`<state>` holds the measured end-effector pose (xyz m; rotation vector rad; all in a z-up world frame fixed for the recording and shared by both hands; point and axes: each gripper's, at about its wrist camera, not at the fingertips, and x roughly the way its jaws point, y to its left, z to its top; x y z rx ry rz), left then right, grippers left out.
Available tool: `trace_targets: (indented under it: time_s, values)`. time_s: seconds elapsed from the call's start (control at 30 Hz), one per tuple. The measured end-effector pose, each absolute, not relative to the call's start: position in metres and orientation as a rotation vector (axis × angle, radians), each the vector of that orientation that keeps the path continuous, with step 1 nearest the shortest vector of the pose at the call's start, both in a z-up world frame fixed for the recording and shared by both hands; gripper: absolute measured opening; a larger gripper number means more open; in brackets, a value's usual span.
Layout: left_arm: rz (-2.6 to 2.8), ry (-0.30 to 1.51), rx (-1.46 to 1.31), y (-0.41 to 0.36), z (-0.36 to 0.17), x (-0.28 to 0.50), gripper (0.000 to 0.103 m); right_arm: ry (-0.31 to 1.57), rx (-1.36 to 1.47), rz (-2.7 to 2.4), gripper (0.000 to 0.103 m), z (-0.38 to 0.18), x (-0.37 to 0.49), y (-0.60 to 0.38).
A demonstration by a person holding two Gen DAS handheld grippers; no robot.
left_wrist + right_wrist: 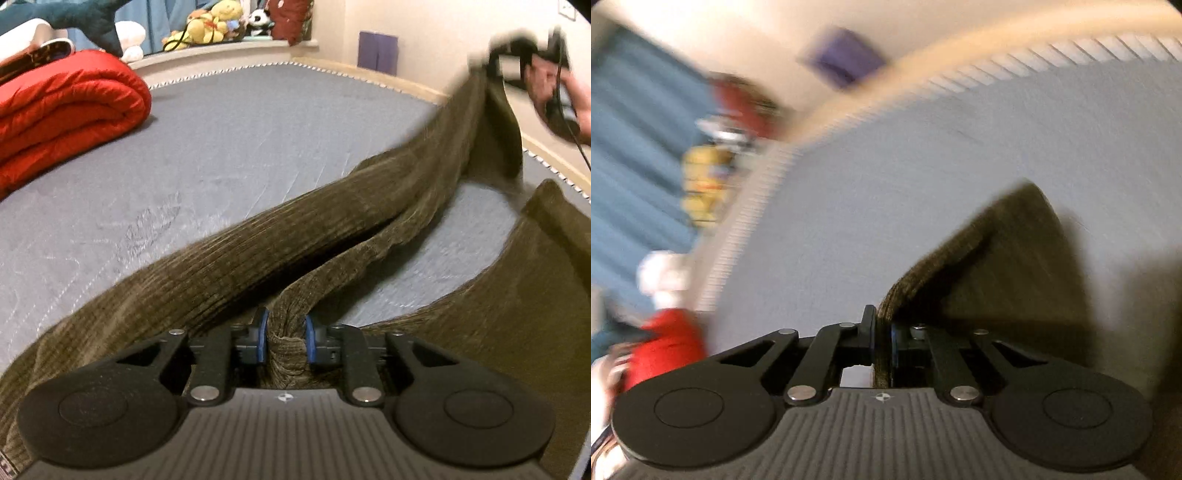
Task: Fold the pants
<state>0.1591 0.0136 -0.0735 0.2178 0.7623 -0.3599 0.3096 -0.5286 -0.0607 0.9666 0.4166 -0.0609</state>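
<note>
**Both grippers clamped on olive corduroy pants above the bed**

The left gripper (pixel 284 341) has its blue-padded jaws clenched on a bunched fold of the olive-brown ribbed corduroy pants (pixel 280 236). From that pinch the cloth runs in two twisted strands up and to the right, off the surface, to the right gripper (pixel 517 55), which appears blurred at the top right corner of the left wrist view with a bare hand (pixel 550 92) around its handle. Another broad stretch of the same fabric fills the lower right of that view.

In the right wrist view, the right gripper (pixel 882 343) has its jaws closed tight on a thin edge of the pants (pixel 1008 254), which rise from the fingers in a dark pointed flap; this view is heavily motion-blurred.

Beneath the cloth lies the grey quilted mattress (pixel 229 140). A folded red puffy quilt (pixel 62 110) sits at its far left edge, well apart from the pants. Beyond, on a ledge, stand yellow plush toys (pixel 212 22) beside a small panda toy (pixel 258 22).
</note>
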Motion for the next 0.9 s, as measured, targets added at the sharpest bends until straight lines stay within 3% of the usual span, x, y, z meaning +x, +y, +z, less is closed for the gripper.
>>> trace_targets:
  time_s: [0.1, 0.17, 0.27, 0.4, 0.47, 0.7, 0.8, 0.83, 0.9]
  values:
    - [-0.393, 0.755, 0.227, 0.016, -0.067, 0.155, 0.022, 0.153, 0.766, 0.05, 0.007, 0.011, 0.279, -0.5]
    - [-0.414, 0.756, 0.239, 0.016, -0.064, 0.15, 0.021, 0.147, 0.821, 0.002, 0.007, 0.008, 0.271, -0.507]
    - [-0.447, 0.787, 0.287, 0.012, -0.067, 0.146, 0.021, 0.259, 0.865, -0.132, 0.007, -0.033, 0.265, -0.526]
    - [-0.491, 0.847, 0.339, 0.006, -0.079, 0.143, 0.022, 0.679, 0.914, -0.389, 0.007, -0.133, 0.269, -0.551]
    - [-0.501, 0.861, 0.353, 0.004, -0.081, 0.142, 0.022, 0.759, 1.01, -0.424, 0.007, -0.17, 0.258, -0.561]
    - [-0.564, 0.935, 0.228, 0.022, -0.082, 0.152, 0.022, 0.642, 0.817, -0.417, 0.007, -0.135, 0.253, -0.542]
    - [-0.605, 0.998, 0.191, 0.029, -0.089, 0.152, 0.028, 0.816, 0.774, -0.485, 0.018, -0.157, 0.259, -0.535]
    - [-0.601, 0.974, 0.179, 0.032, -0.08, 0.149, 0.029, 0.824, 0.784, -0.507, 0.018, -0.16, 0.253, -0.534]
    - [-0.6, 0.923, 0.13, 0.045, -0.059, 0.144, 0.032, 0.78, 0.793, -0.561, 0.027, -0.147, 0.242, -0.533]
